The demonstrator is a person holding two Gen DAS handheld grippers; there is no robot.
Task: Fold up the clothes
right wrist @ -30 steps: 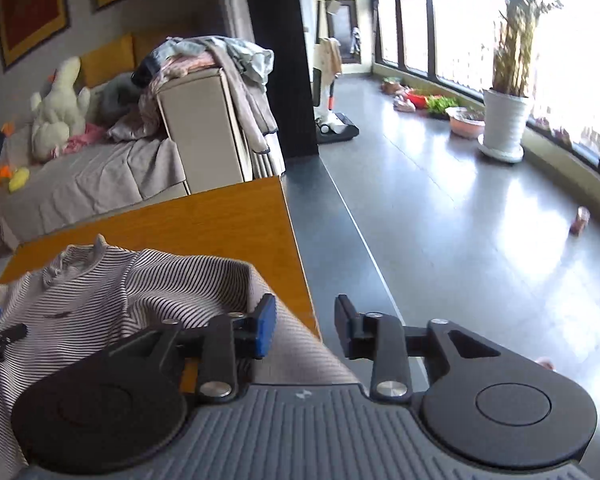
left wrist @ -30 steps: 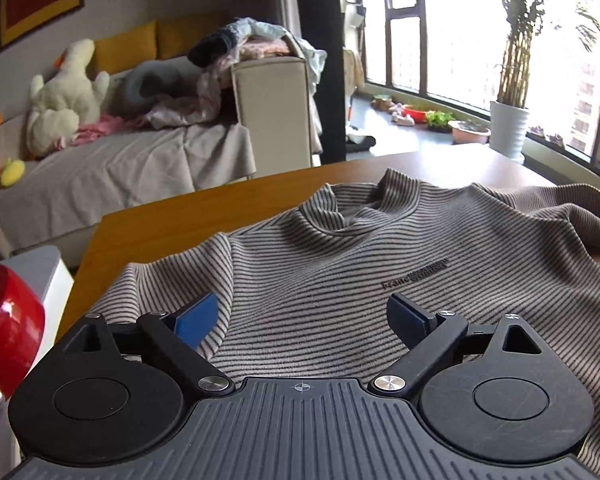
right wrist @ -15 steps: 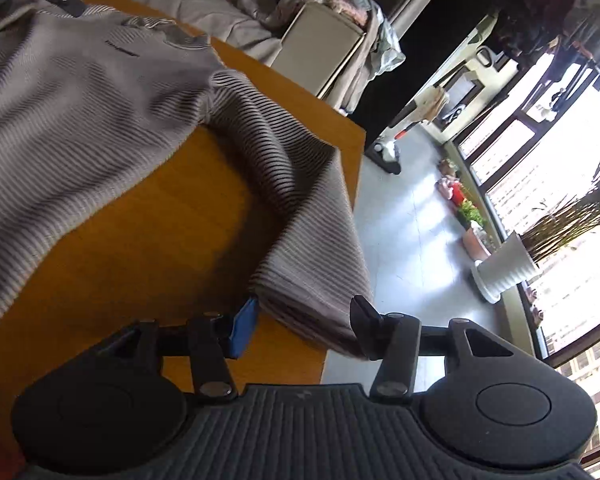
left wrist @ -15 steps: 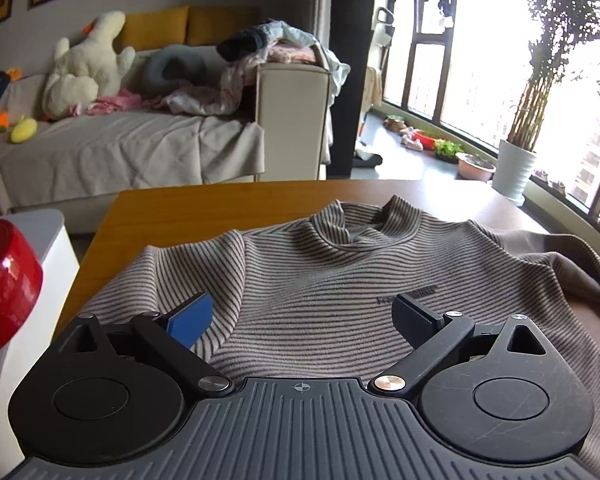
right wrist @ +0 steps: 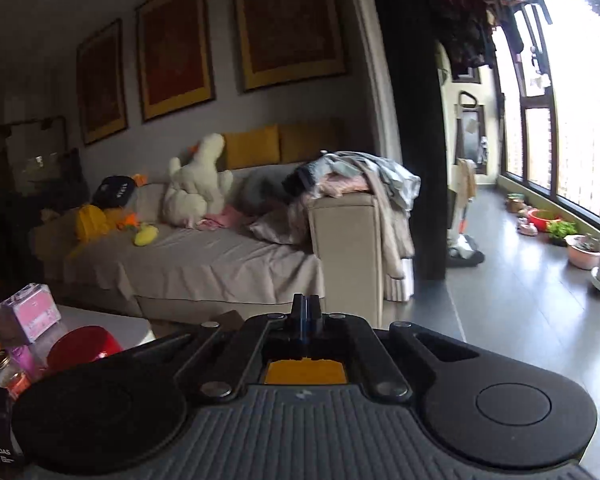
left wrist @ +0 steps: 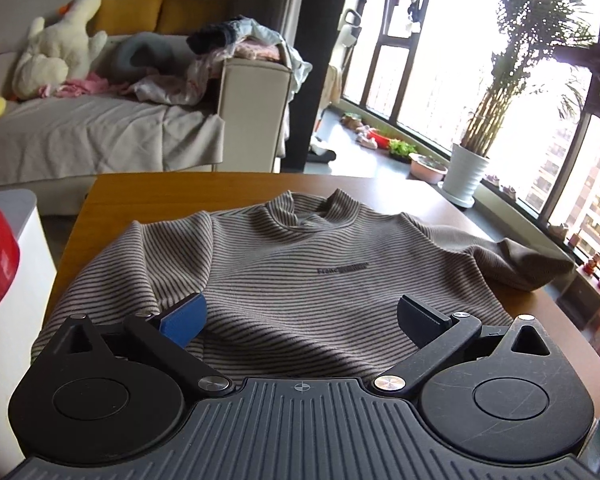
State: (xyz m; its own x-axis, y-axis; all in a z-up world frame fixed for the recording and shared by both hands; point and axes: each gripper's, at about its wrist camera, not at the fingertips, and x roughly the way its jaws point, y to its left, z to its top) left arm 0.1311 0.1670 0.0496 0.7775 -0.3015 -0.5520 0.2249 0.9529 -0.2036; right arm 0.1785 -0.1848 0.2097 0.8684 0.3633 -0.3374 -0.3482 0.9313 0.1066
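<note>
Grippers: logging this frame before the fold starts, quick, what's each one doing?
Left gripper: open, over the striped shirt, holding nothing.
Right gripper: shut; no cloth visible between its fingers.

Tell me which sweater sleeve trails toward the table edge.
The window-side sleeve; it stretches across the table, while the other stays tucked beside the striped sweater.

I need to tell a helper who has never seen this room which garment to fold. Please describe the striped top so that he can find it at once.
Find the wooden table in front of the sofa. The striped top lies spread flat on it, collar toward the sofa. Unlike the loose clothes heaped on the sofa arm, it is grey-brown with thin dark stripes and small chest lettering.
</note>
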